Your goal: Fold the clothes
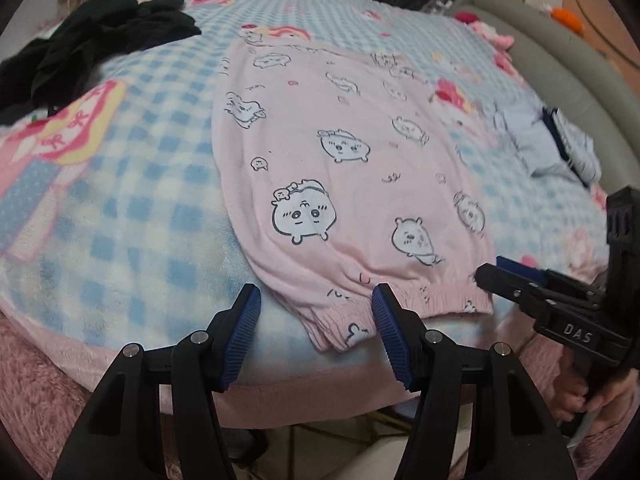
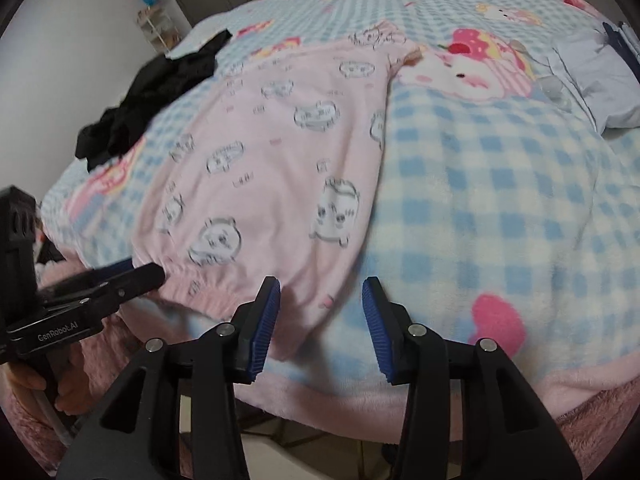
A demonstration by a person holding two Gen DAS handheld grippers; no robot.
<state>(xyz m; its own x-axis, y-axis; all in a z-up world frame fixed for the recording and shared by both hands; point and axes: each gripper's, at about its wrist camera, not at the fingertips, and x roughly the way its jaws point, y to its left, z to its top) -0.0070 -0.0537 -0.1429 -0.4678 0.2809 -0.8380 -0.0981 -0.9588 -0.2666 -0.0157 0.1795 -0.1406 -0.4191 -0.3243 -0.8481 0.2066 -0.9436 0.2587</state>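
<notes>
Both tools, left tool (image 1: 316, 300) and right tool (image 2: 321, 294), hang released at the pink garment's (image 1: 340, 168) waistband on the bed (image 1: 132, 184); gripping its corners likely comes next.

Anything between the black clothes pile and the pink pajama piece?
Nothing: only bare checked blanket separates black clothes pile from pink pajama piece, clearest in the left wrist view.

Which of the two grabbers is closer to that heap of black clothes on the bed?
Left. The left gripper hovers at the near-left corner of the pink pajama pants, on the black clothes' side. The right gripper sits at the opposite corner, farther away.
</notes>
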